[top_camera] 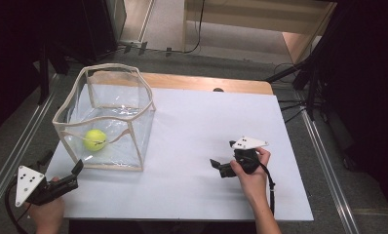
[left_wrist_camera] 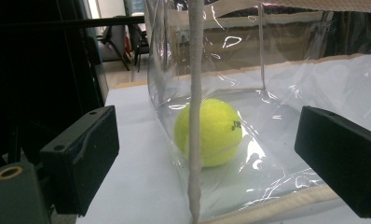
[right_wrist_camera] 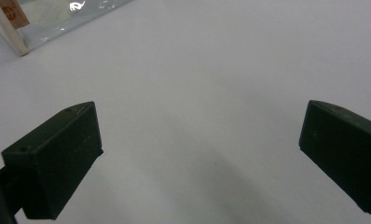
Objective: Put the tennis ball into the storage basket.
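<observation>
A yellow tennis ball (top_camera: 95, 140) lies on the bottom of a clear plastic bag (top_camera: 109, 114) with cream trim, standing open at the table's left. In the left gripper view the ball (left_wrist_camera: 209, 133) sits just behind the bag's corner seam (left_wrist_camera: 194, 116). My left gripper (top_camera: 61, 165) is at the table's front left corner, open and empty, pointing at the bag's near corner from a short way off. My right gripper (top_camera: 223, 153) is open and empty too, low over the white table top (top_camera: 206, 117) right of the middle. Its jaws stand wide apart (right_wrist_camera: 202, 135) above bare surface.
The bag's lower corner (right_wrist_camera: 16, 32) shows at the upper left of the right gripper view. A wooden strip (top_camera: 206, 83) runs along the table's far edge. Metal rails (top_camera: 323, 161) flank the table, and dark stands with cables (top_camera: 304, 83) stand at the back right.
</observation>
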`<action>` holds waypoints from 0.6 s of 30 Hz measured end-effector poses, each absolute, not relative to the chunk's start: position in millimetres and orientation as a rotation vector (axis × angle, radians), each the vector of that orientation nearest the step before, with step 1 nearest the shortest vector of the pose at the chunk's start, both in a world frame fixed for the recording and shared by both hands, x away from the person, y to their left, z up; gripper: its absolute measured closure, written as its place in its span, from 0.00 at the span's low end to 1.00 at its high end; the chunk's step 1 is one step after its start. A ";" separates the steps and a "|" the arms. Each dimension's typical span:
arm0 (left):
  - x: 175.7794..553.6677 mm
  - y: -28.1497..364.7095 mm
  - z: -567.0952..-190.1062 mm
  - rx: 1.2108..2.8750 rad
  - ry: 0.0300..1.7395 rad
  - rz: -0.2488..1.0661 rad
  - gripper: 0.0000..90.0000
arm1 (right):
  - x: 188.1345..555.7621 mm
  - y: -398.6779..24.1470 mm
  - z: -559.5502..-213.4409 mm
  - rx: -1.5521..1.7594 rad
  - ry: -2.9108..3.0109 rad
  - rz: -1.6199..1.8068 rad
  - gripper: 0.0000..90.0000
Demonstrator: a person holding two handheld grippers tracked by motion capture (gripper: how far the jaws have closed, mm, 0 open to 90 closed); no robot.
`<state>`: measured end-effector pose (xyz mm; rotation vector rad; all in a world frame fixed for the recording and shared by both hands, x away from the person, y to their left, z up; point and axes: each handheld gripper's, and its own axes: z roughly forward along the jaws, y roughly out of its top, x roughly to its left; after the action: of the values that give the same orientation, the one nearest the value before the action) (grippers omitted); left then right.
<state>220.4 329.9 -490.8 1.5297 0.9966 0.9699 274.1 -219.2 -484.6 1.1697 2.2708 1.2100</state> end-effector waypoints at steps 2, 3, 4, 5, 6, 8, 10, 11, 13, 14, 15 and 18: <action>220.3 329.8 -490.7 1.532 0.999 0.971 0.08 | 271.4 -224.3 -485.6 1.190 2.261 1.211 0.00; 220.3 329.8 -490.8 1.533 0.998 0.971 0.08 | 270.5 -226.8 -486.3 1.193 2.252 1.207 0.00; 220.4 329.7 -490.9 1.530 0.996 0.971 0.08 | 268.0 -231.2 -487.7 1.205 2.245 1.206 0.00; 220.2 329.6 -490.8 1.531 0.997 0.971 0.08 | 268.0 -231.2 -487.7 1.205 2.245 1.206 0.00; 220.2 329.6 -490.8 1.532 0.997 0.971 0.08 | 267.0 -233.3 -488.4 1.209 2.242 1.201 0.00; 220.3 329.4 -490.9 1.532 0.997 0.971 0.08 | 264.7 -238.5 -489.8 1.220 2.239 1.193 0.00; 220.4 329.3 -491.0 1.532 0.996 0.972 0.08 | 262.5 -244.0 -490.7 1.234 2.225 1.194 0.00; 220.4 329.3 -490.9 1.532 0.996 0.972 0.07 | 261.5 -246.9 -491.0 1.237 2.219 1.197 0.00; 220.4 329.2 -491.0 1.532 0.995 0.972 0.07 | 259.0 -252.5 -491.7 1.252 2.205 1.201 0.00; 220.4 329.1 -491.0 1.532 0.995 0.972 0.08 | 257.2 -255.8 -492.2 1.263 2.198 1.200 0.00; 220.4 329.1 -491.1 1.532 0.995 0.972 0.08 | 256.3 -258.5 -492.9 1.263 2.188 1.200 0.00; 220.4 329.1 -491.0 1.533 0.995 0.973 0.08 | 252.3 -266.0 -494.5 1.282 2.175 1.192 0.00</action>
<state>220.4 329.1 -491.0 1.5332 0.9947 0.9732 252.3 -266.0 -494.5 1.2817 2.1752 1.1918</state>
